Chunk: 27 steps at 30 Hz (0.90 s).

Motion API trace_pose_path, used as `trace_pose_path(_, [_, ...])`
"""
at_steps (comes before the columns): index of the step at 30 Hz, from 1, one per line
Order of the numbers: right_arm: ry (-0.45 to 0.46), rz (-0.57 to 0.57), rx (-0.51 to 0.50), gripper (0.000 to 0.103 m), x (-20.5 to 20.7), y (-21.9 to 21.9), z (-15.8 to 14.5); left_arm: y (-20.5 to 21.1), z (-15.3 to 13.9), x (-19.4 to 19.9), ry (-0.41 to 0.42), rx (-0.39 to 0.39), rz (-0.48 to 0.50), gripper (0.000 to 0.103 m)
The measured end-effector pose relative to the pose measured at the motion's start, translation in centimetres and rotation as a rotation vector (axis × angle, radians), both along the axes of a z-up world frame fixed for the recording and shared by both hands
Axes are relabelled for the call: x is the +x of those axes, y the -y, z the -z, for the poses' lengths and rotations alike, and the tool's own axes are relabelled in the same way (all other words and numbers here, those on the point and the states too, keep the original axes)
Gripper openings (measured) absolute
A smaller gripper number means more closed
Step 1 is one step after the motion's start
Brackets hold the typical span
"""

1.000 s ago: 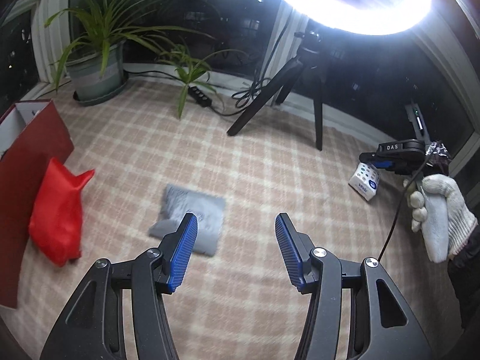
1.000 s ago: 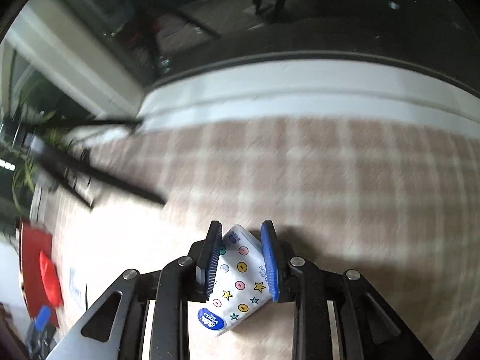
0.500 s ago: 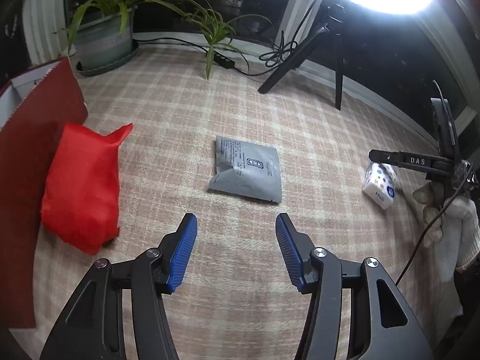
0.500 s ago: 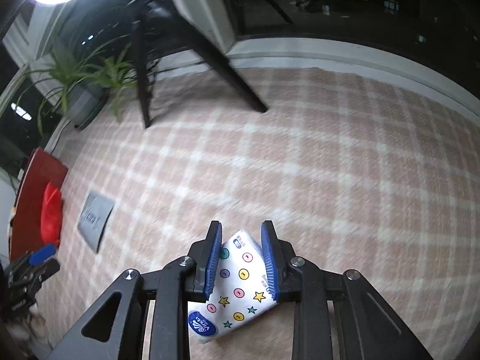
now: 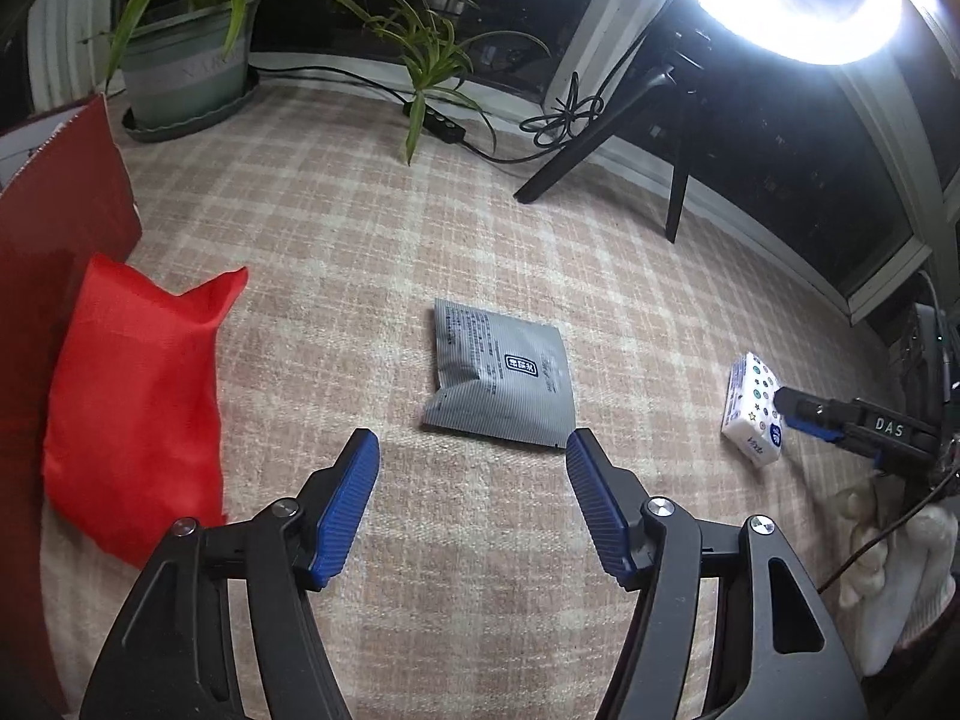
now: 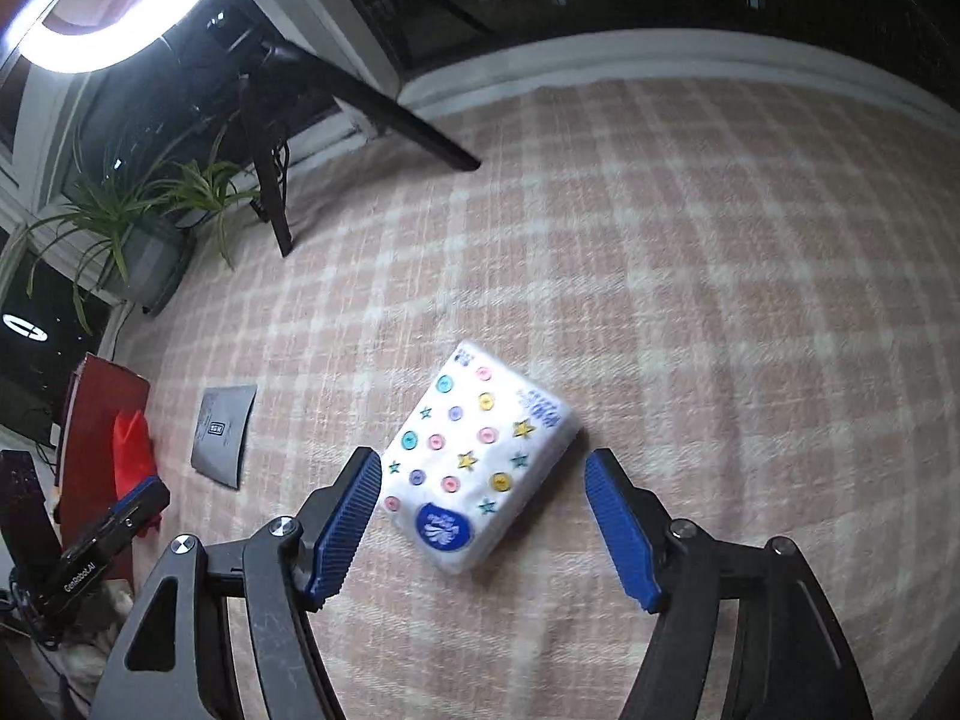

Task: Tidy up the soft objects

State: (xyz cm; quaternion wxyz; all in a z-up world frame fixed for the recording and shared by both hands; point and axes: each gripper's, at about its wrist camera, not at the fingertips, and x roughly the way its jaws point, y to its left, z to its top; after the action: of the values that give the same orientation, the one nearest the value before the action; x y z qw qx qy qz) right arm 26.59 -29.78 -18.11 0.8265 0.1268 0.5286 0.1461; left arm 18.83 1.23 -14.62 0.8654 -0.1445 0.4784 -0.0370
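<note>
A grey foil pouch (image 5: 498, 384) lies flat on the checked cloth, just beyond the tips of my left gripper (image 5: 471, 450). Its jaws are opening, with nothing between them. A red fabric bag (image 5: 132, 408) rests against a red box (image 5: 54, 240) at the left. The white tissue pack (image 6: 480, 456) with coloured dots and stars lies on the cloth between the fingers of my right gripper (image 6: 483, 457). Those jaws are opening too, and their blue pads stand off the pack. The left wrist view shows the same pack (image 5: 753, 414) far right.
A potted plant (image 5: 186, 72) stands at the back left. A ring light's tripod legs (image 5: 672, 120) and a black cable with a power strip (image 5: 444, 126) run along the window side. A gloved hand (image 5: 888, 570) holds the right gripper at the right edge.
My right gripper swung left with the tissue pack, then spread its jaws, and the pack now lies on the cloth. My left gripper moved down toward the grey pouch and opened wider.
</note>
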Motion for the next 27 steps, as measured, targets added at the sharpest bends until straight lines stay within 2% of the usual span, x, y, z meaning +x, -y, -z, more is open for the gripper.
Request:
trace_pose_path(2, [0.000, -0.009, -0.002, 0.067, 0.2, -0.6, 0.0, -0.1, 0.0, 0.0, 0.002, -0.006, 0.003, 0.064])
trace_pose_path(8, [0.042, -0.072, -0.102, 0.067, 2.0, -3.9, -0.7, -0.3, 0.4, 0.1, 0.001, -0.011, 0.008, 0.064])
trace_pose_path(11, [0.064, -0.111, -0.168, 0.067, 2.3, -5.2, -0.8, -0.3, 0.5, 0.5, 0.011, -0.013, -0.003, 0.075])
trace_pose_path(15, [0.076, -0.143, -0.214, 0.067, 2.1, -6.2, -0.3, 0.3, 0.6, 1.4, 0.038, -0.003, -0.009, 0.075])
trace_pose_path(19, [0.066, -0.132, -0.205, 0.067, 2.2, -5.6, 0.0, 2.1, 1.2, 2.6, 0.027, 0.061, 0.034, 0.075])
trace_pose_path(23, [0.069, -0.124, -0.209, 0.067, 2.2, -5.0, 0.1, 3.9, 2.3, 3.6, 0.019, 0.168, 0.063, 0.075])
trace_pose_path(27, [0.071, -0.121, -0.214, 0.067, 2.0, -4.6, 0.2, 4.9, 3.1, 4.2, 0.020, 0.257, 0.049, 0.082])
